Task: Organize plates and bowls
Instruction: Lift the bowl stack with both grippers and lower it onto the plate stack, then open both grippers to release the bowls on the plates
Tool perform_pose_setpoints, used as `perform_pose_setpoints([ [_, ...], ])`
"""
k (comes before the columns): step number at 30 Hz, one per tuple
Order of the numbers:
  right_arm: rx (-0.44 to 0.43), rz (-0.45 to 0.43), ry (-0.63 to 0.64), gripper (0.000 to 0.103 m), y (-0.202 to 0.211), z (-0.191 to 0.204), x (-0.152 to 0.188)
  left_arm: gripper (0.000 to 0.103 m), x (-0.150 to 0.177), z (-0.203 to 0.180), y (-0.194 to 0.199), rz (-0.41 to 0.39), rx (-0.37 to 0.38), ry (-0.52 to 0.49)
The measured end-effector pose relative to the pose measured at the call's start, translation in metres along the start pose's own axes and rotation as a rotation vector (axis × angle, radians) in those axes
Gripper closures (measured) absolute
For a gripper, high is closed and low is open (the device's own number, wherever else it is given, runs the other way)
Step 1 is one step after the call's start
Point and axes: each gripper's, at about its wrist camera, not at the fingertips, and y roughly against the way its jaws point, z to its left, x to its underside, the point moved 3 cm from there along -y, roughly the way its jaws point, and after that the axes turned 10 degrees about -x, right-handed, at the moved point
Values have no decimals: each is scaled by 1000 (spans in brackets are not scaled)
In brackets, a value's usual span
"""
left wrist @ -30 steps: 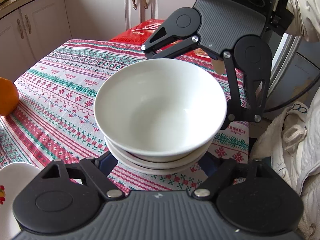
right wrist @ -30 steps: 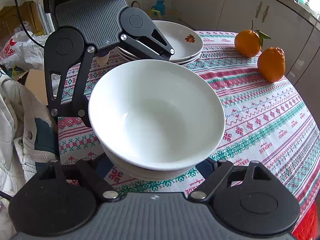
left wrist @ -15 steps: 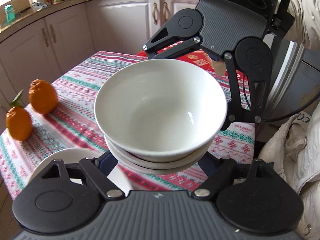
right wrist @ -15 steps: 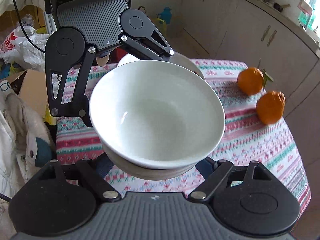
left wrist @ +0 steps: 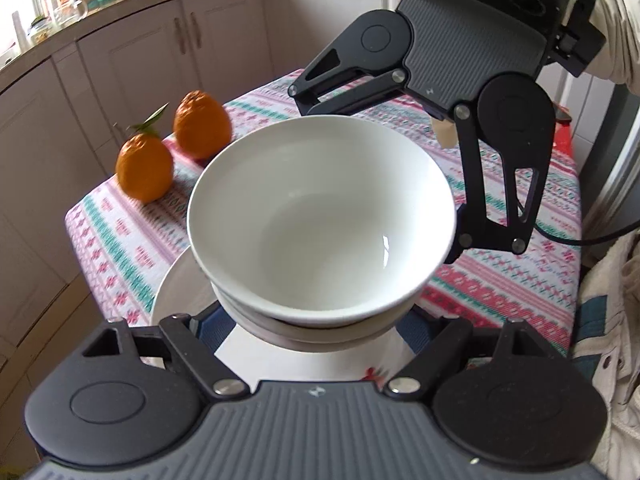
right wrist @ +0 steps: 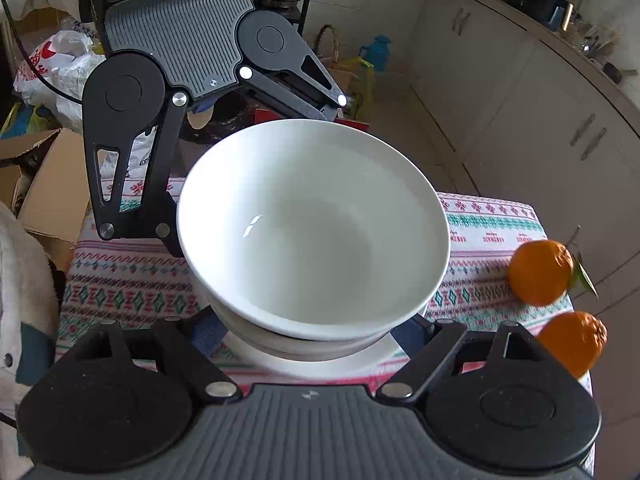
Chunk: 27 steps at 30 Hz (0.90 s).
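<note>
Covering table [left wrist: 500, 292]: patterned tablecloth [left wrist: 132, 236]

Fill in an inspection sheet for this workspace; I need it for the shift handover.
Surface: table under a patterned tablecloth.
Job's things: stack of white bowls held in the air between both grippers, above white plates on the cloth.
Clutter: two oranges, touching, near the table edge.
Grippers: left hand-held gripper and right hand-held gripper each shut on the bowl stack from opposite sides, gripping low on it.
Cables: black cable trailing behind the right gripper.
Surroundings: cream kitchen cabinets, cardboard box and plastic bags beside the table, a person's pale sleeve.
</note>
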Motion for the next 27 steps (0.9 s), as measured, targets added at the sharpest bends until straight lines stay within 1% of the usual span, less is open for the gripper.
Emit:
perform_pose_setpoints([
  [4, -31, -4, -7, 14, -17, -10, -7, 18, 8, 9, -3, 28, -9, 21],
  [11, -62, -26, -26, 14, -30, -22, -9, 18, 16, 15, -4, 46, -17, 36],
  [15, -80, -38, -47, 14, -30, -27, -6, 18, 16, 21, -7, 43, -16, 44],
  [19, -99, -50, -77, 14, -31, -30, -4, 18, 17, 21, -5, 33, -33, 50],
  [23, -91, -52, -81, 14, -31, -28, -3, 15, 18, 13, -1, 17, -84, 21],
  [25, -91, -53, -90, 14, -32, -29, -2, 13, 19, 10, 1, 10, -101, 23],
  [27, -87, -64, -97, 9, -27, -26, -1, 10, 21, 7, 6, 0, -125, 29],
])
